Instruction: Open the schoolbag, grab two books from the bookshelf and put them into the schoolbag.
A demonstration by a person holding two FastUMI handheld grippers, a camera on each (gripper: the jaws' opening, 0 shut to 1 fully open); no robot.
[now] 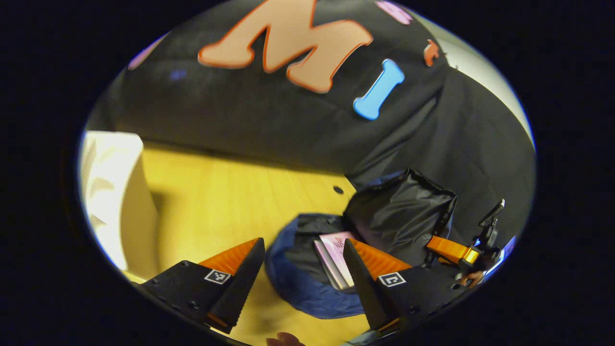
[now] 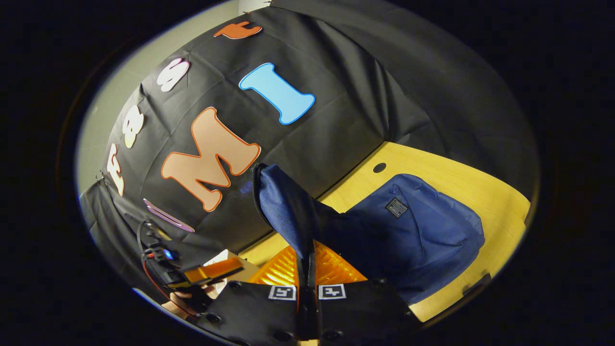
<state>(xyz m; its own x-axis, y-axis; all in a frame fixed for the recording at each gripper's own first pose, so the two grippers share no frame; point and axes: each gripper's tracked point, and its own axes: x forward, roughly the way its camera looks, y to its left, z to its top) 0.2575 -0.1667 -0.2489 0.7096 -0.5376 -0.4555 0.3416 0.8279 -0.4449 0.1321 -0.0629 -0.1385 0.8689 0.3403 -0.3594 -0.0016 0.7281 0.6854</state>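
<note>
Tongs (image 1: 303,269) over book (image 1: 336,254) in schoolbag (image 1: 307,293)

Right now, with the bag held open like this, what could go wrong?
1. The right gripper is shut on just a thin edge of the schoolbag's flap. If that fabric slips out, the flap may fall back over the opening.
2. The left gripper hangs open just above the pink book in the schoolbag. Its jaws could catch the book or the black lining on the way out.
</note>
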